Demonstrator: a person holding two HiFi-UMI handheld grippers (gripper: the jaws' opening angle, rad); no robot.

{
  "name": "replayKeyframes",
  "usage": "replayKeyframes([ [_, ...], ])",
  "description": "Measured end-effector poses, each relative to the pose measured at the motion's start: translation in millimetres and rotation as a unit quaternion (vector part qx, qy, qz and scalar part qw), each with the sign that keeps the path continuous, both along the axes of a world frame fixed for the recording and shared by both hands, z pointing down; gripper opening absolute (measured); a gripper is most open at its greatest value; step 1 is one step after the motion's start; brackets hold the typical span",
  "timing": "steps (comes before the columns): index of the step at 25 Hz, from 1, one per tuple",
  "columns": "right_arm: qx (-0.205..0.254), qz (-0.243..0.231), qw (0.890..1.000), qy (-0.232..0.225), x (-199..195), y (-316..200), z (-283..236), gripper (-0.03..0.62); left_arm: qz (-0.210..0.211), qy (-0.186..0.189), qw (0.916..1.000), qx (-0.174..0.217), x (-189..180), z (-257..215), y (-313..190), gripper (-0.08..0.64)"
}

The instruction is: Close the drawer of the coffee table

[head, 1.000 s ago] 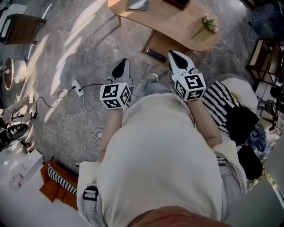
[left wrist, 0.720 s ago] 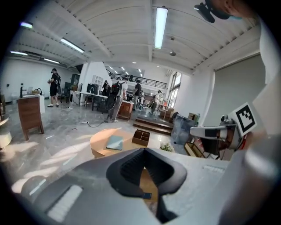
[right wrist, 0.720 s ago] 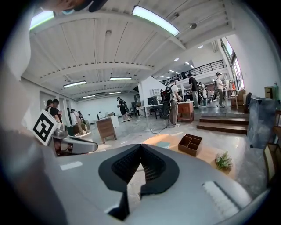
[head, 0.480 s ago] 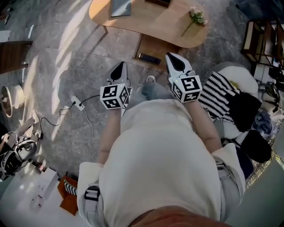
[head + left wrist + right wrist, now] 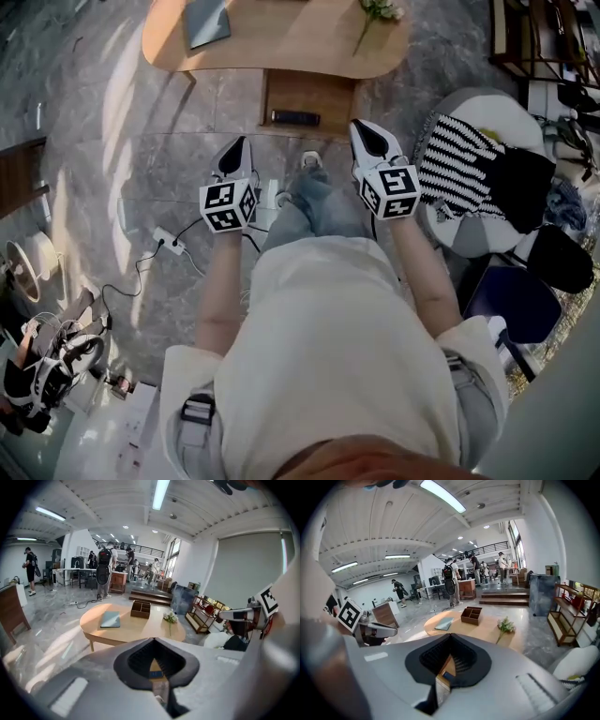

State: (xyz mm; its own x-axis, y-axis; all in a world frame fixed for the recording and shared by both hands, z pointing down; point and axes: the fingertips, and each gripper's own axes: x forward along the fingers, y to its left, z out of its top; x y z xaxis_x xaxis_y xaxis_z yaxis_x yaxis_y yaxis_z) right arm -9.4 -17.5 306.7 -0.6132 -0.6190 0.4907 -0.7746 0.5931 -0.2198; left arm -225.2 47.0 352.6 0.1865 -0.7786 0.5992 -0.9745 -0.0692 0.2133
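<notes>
Short of the coffee table (image 5: 281, 52), person: stood on grey marble floor, seen from above, in a pale top, with both forearms held out toward the table.
Left gripper (image 5: 235, 148): held ahead of the person and pointed at the table's near side, jaws closed together with nothing between them.
Right gripper (image 5: 363, 132): alongside the left one but apart from it, also aimed at the table, jaws closed and empty.
Power strip (image 5: 169, 242): on the floor left of the table's near side, white, with a trailing cable.
Round seat (image 5: 487, 122): right of the table, white, with a black-and-white striped cloth (image 5: 457, 167) over it.
Drawer (image 5: 309, 94): stood pulled out from under the table's near edge, toward the person, beyond both gripper tips and apart from them.
Dark slim object (image 5: 295, 118): lay across the drawer's near end.
Table top: rounded, light wood.
Grey flat book or laptop (image 5: 206, 21): on the left part of the table top.
Flower sprig (image 5: 378, 9): on the right part of the table top.
Wooden divided box (image 5: 140, 609): near the table's far edge.
People (image 5: 103, 571): stood well beyond the table, by desks.
</notes>
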Motion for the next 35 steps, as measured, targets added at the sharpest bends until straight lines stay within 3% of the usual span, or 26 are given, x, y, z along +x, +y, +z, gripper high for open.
replayKeyframes([
  [5,-0.016,0.036,0.999,0.009,12,5,32,0.002,0.035,-0.010,0.9991,-0.022,-5,31,-4,0.000],
  [17,-0.047,0.099,0.994,0.027,53,16,127,0.003,0.073,-0.020,0.9954,-0.060,2,123,2,0.000],
  [30,-0.068,0.108,0.989,0.075,78,21,258,0.011,0.092,-0.016,0.9911,-0.095,-7,252,3,0.002],
  [35,-0.085,0.109,0.986,0.088,81,25,307,0.015,0.117,-0.045,0.9846,-0.121,-15,303,5,0.011],
])
